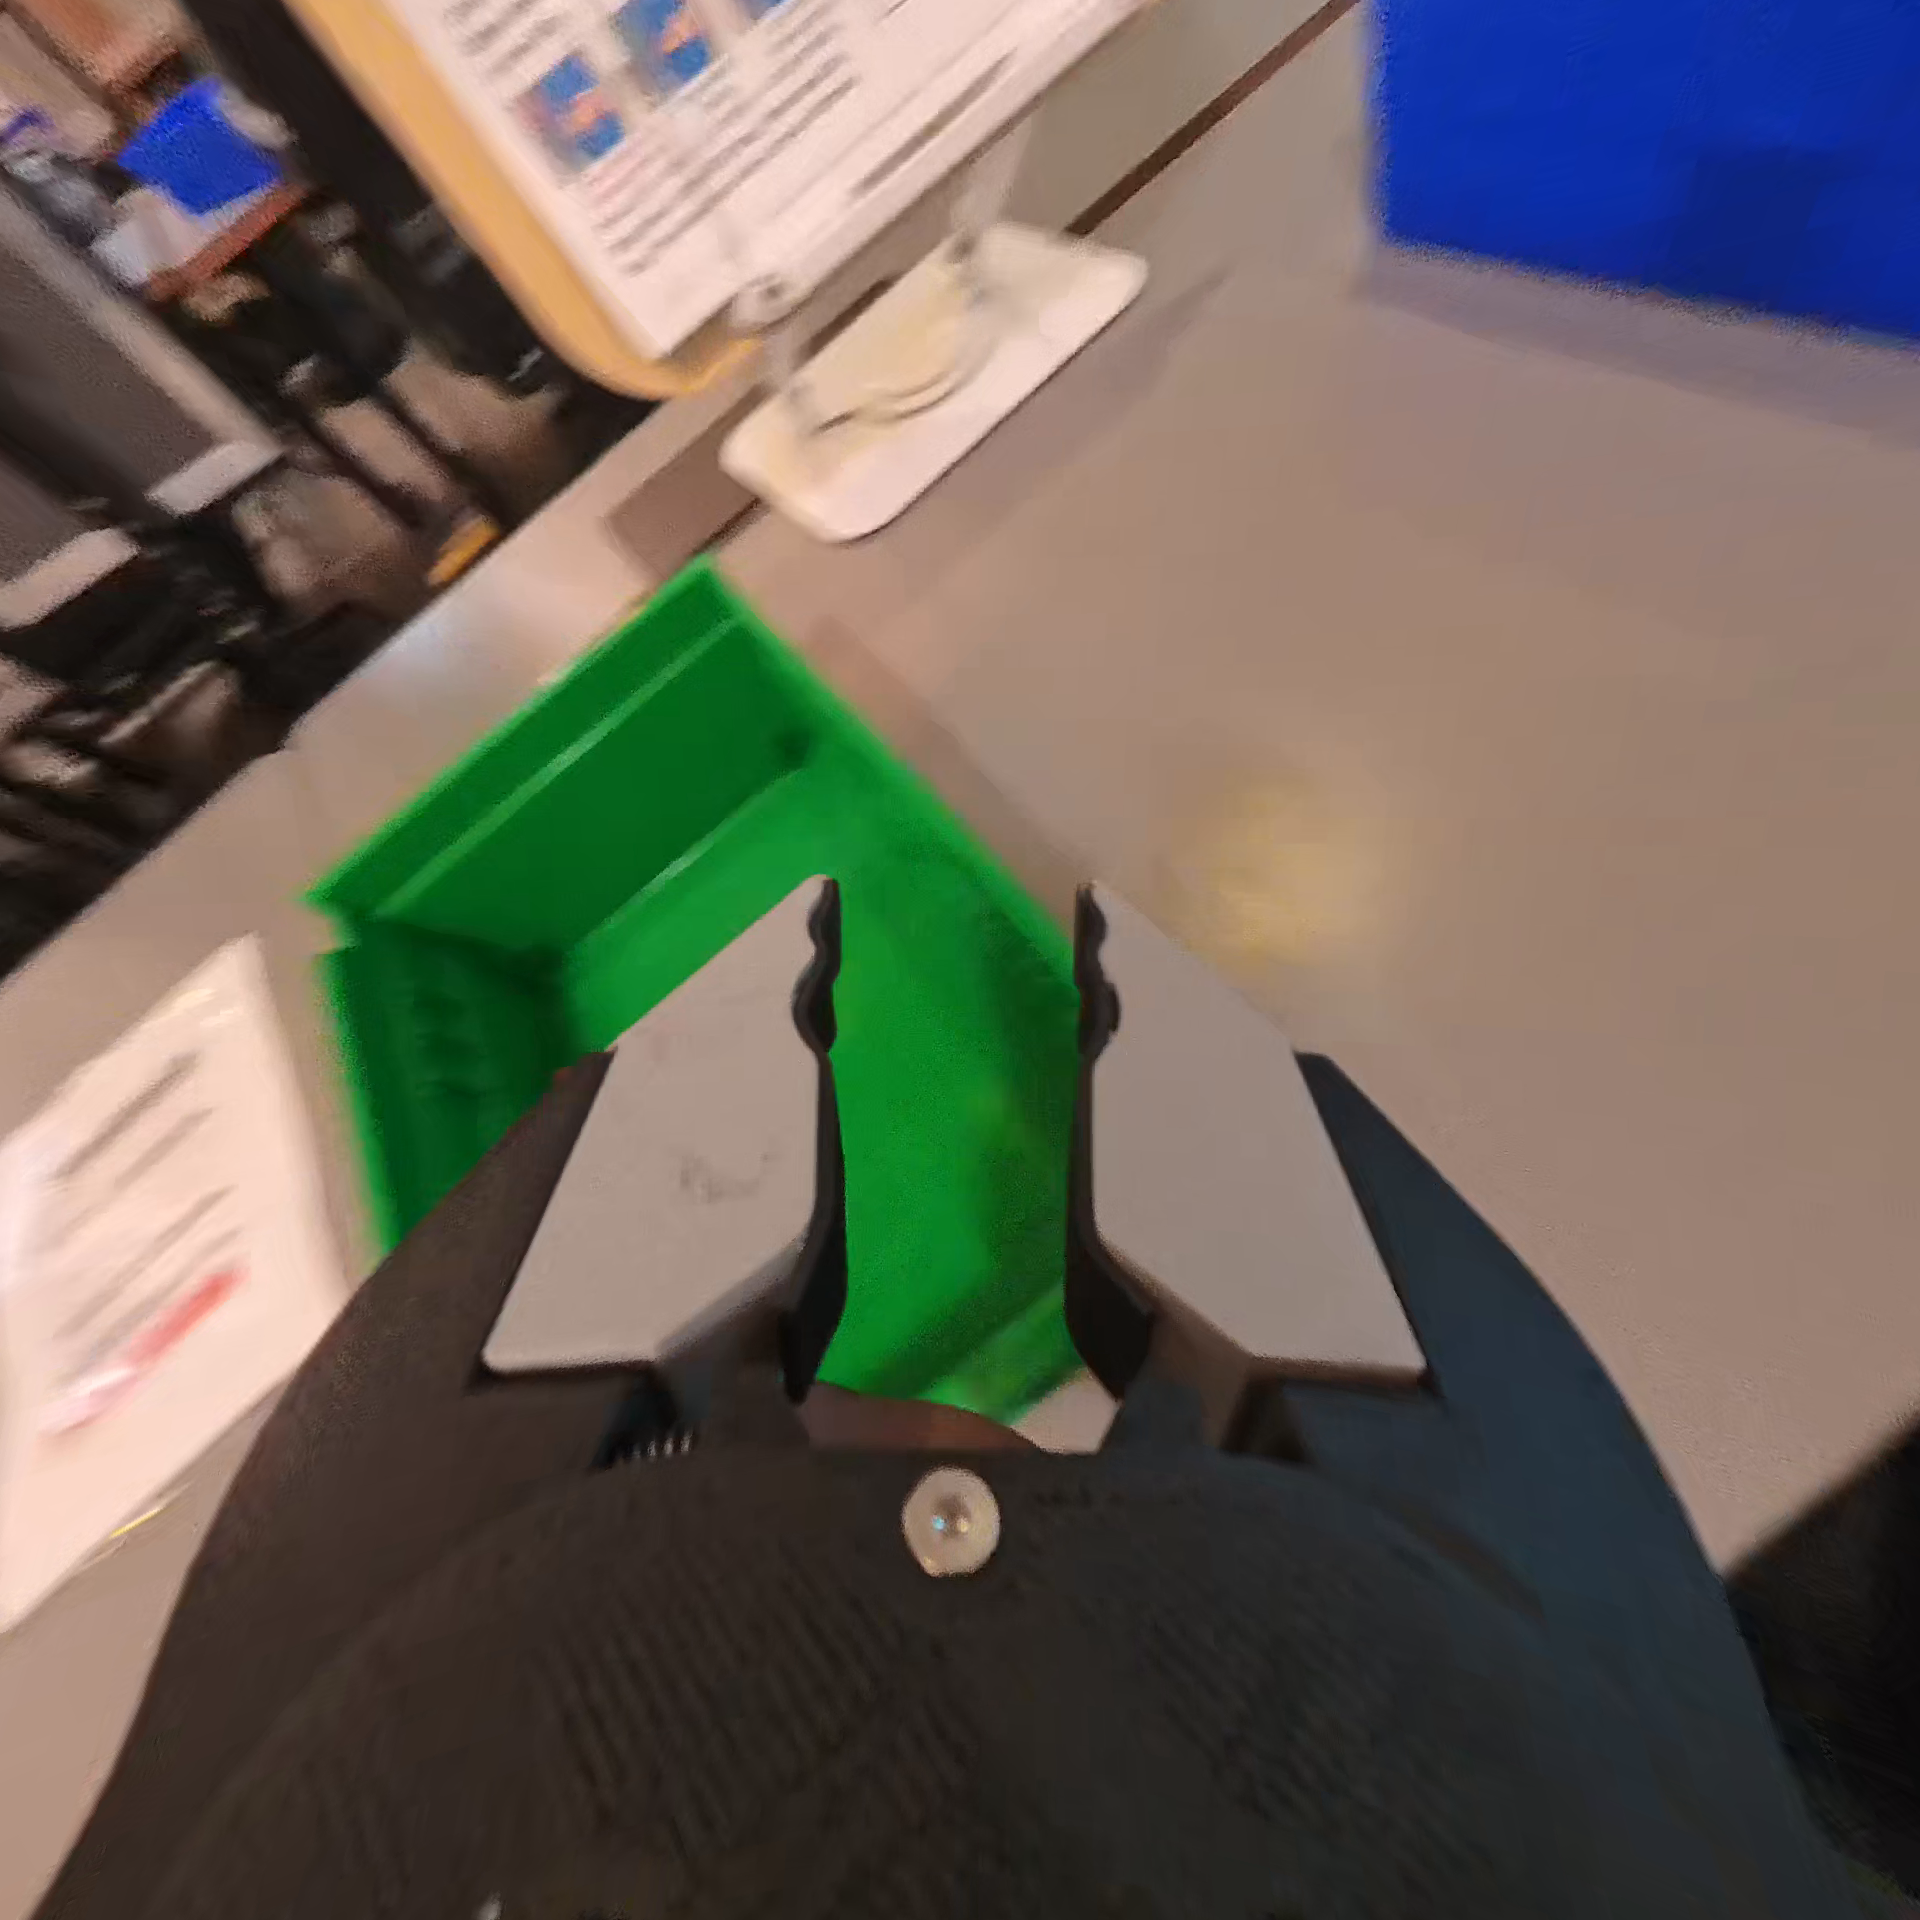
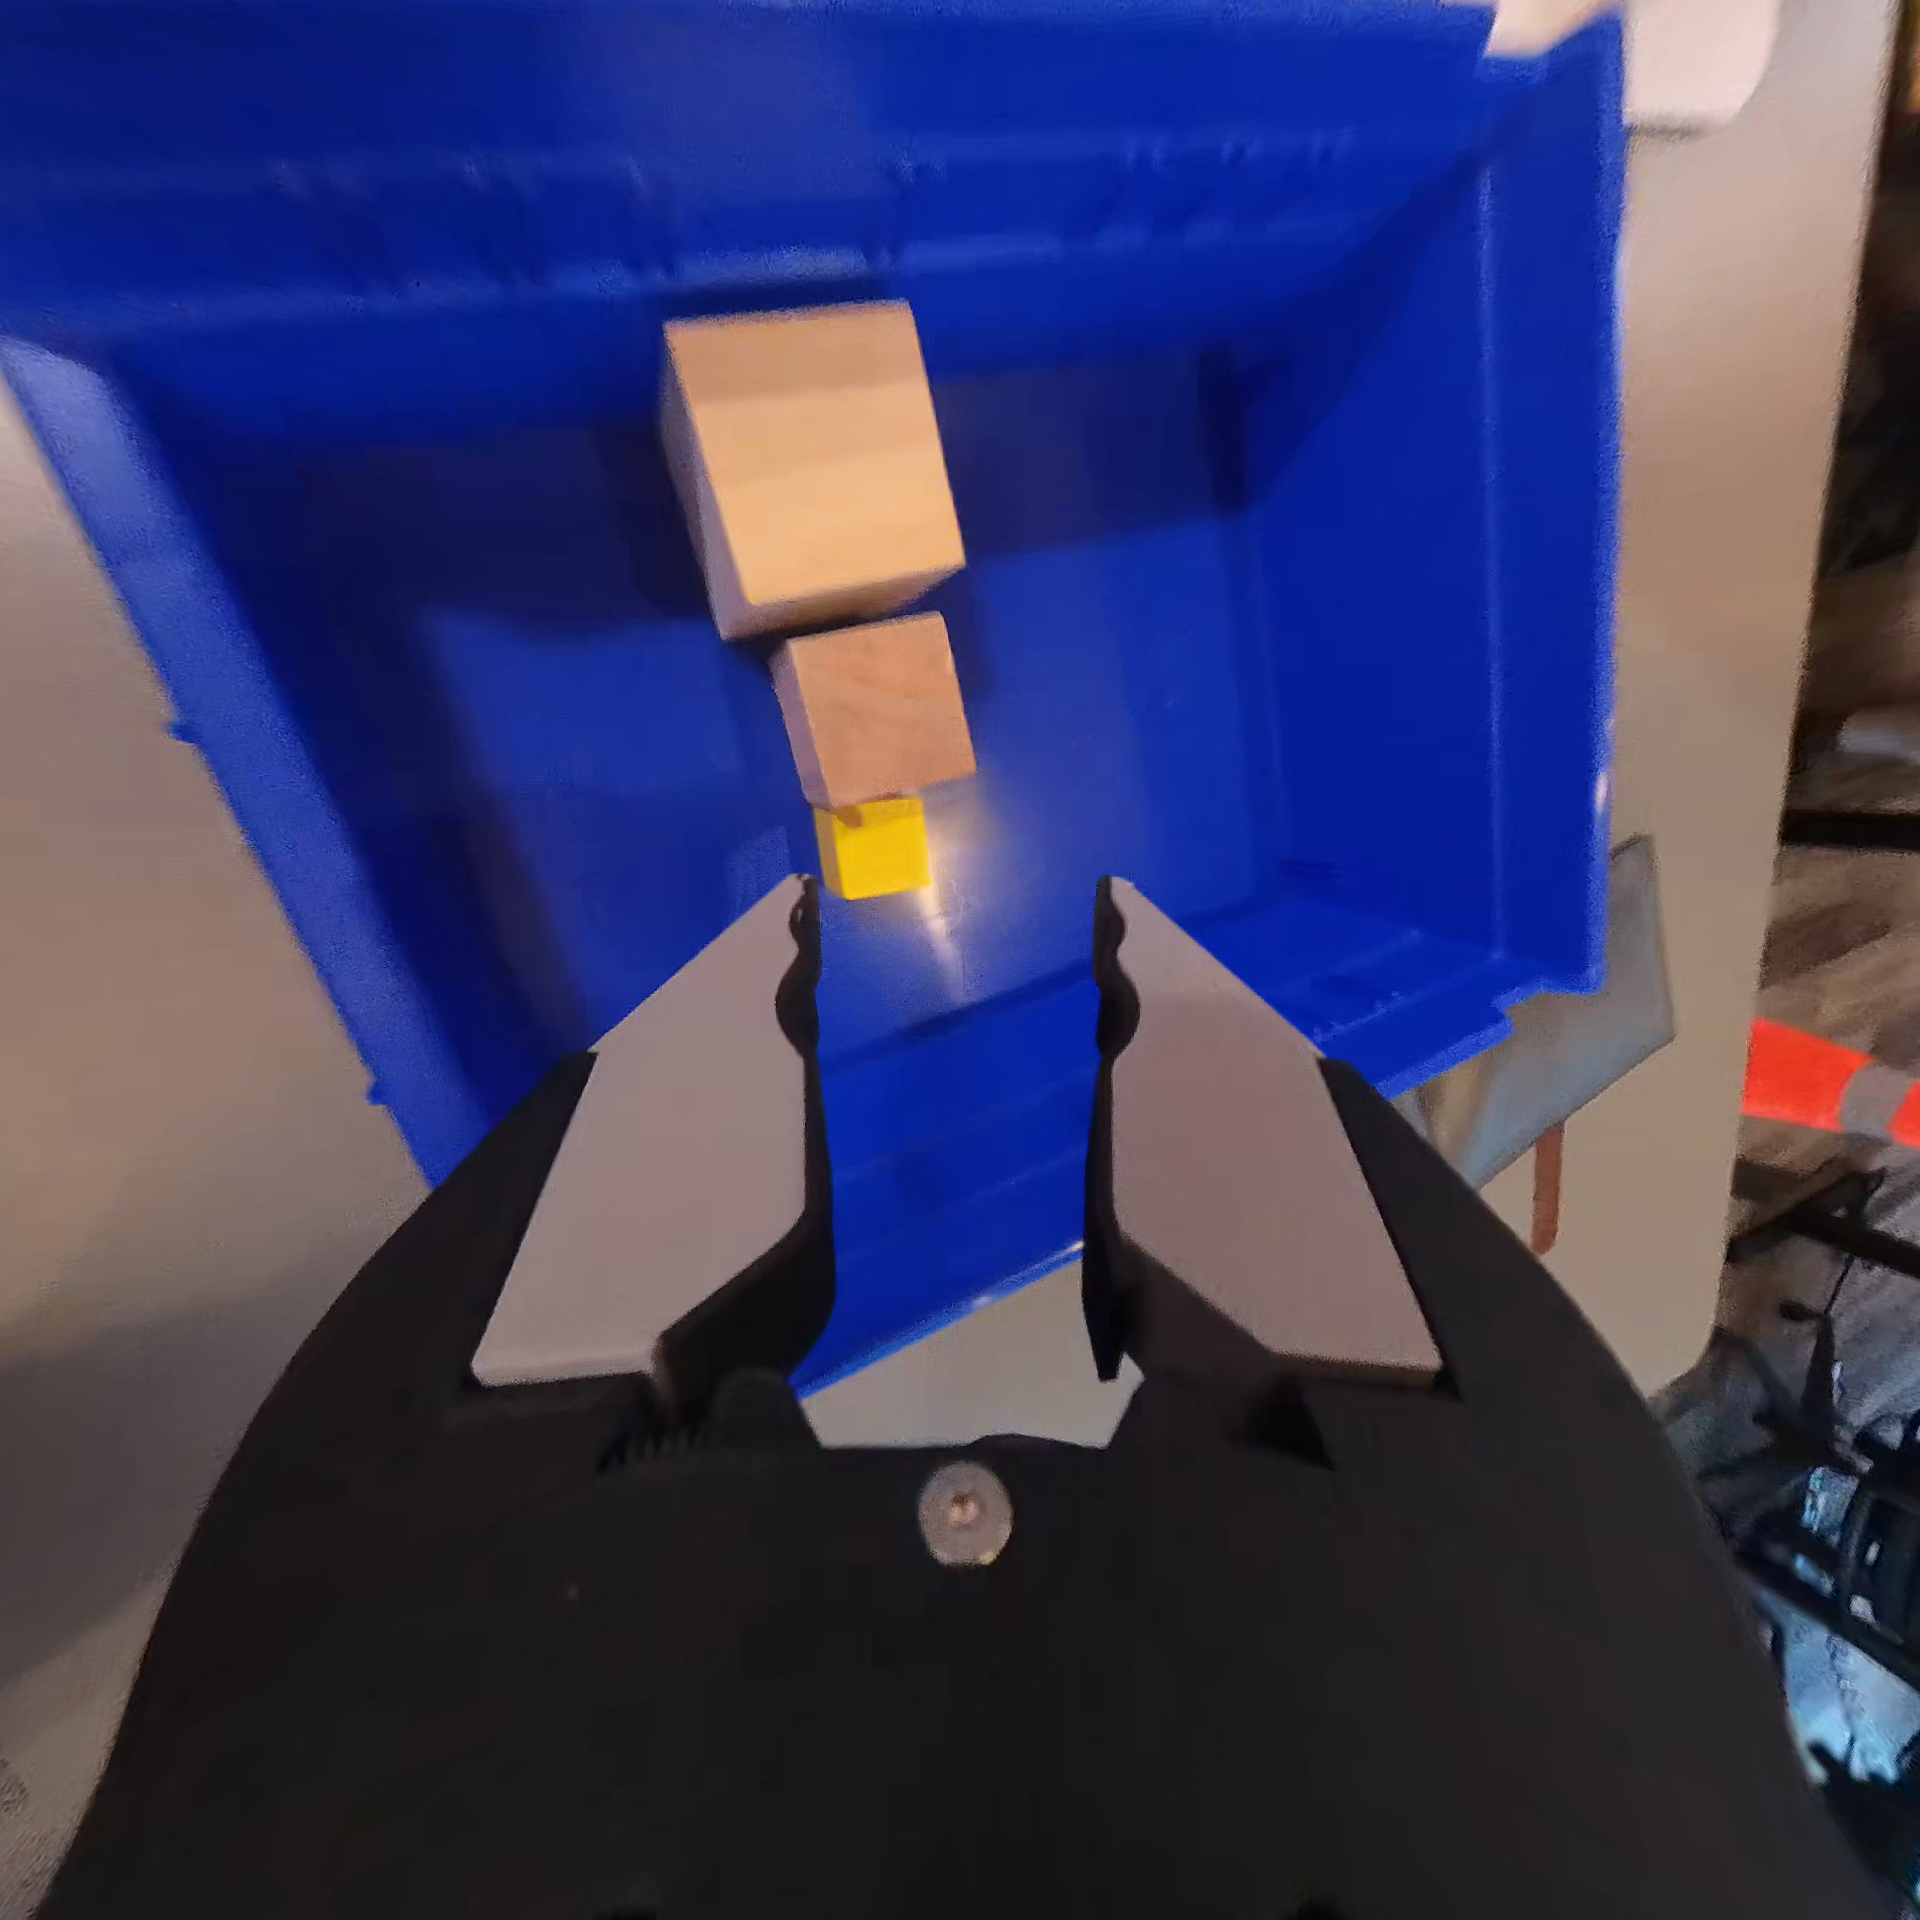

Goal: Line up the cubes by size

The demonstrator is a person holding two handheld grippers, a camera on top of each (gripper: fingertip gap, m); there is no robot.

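While both pictures are blurred, the three cubes show clearly enough in the right wrist view. They lie in a row on the floor of a blue bin (image 2: 1403, 623), and the row runs away from the camera, from small to large. The nearest is a small yellow cube (image 2: 873, 854). Behind it, touching it, is a medium cube (image 2: 878, 707) of brown wood. Behind that one, also touching or almost touching, is a large cube (image 2: 821, 468) of pale wood, with faint grain on its top face. The row is a little crooked: the large cube is turned slightly against the others.

The right gripper (image 2: 956, 894) hangs above the near part of the blue bin, just in front of the yellow cube. Its jaws are wide apart and nothing is between them.

The left gripper (image 1: 954, 899) is over a green bin (image 1: 644, 810) that stands on a grey table (image 1: 1455, 1039). Its jaws are also spread apart and hold nothing. A corner of the blue bin shows at the upper right of this view.

Printed sheets are visible: a paper sheet (image 1: 145, 1195) on the table to the left of the green bin, and a poster (image 1: 727, 135) with coloured pictures on a stand (image 1: 935, 384) farther back. Their writing is too blurred to read. No brand mark can be seen on the bins or cubes.
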